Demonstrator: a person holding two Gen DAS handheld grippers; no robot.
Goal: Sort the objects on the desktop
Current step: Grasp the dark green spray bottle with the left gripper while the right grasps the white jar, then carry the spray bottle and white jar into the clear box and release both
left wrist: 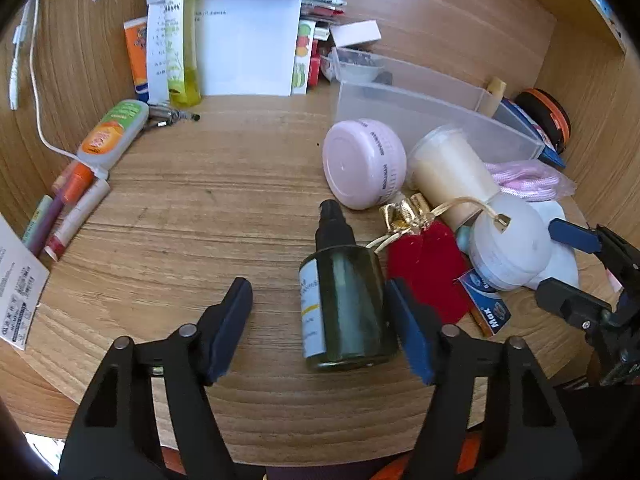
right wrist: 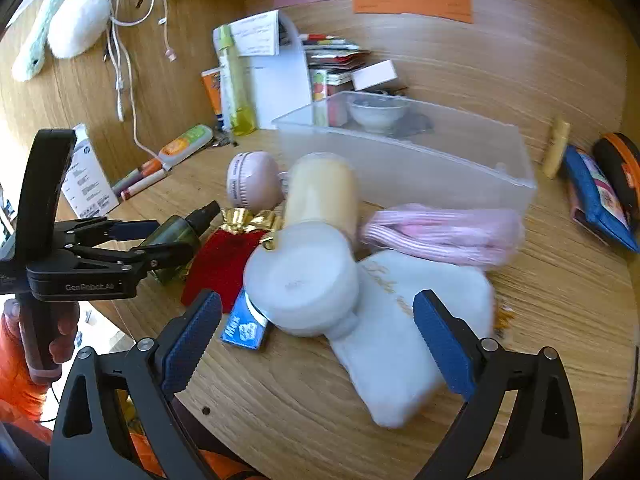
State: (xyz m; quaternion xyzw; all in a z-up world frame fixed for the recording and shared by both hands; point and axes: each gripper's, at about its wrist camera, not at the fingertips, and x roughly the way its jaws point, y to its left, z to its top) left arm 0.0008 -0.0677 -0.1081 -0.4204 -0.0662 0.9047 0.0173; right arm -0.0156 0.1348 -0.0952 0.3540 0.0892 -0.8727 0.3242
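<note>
Left gripper (left wrist: 320,328) spread wide, straddling the dark green spray bottle (left wrist: 344,304) lying flat on the wooden desk (left wrist: 200,200), right pad (left wrist: 412,336) just beside the glass. Right gripper (right wrist: 320,344) also spread, holding nothing, hovering before the white jar (right wrist: 300,284). Beyond the bottle: red pouch (left wrist: 432,268), pink round case (left wrist: 362,162), then clear plastic bin (left wrist: 424,108).

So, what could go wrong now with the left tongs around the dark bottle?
The dark green bottle lies on its side off-centre between the open left tongs, near one pad, so it may roll or twist when they close. The red pouch and its gold cord lie just beside the bottle and might be caught too.
</note>
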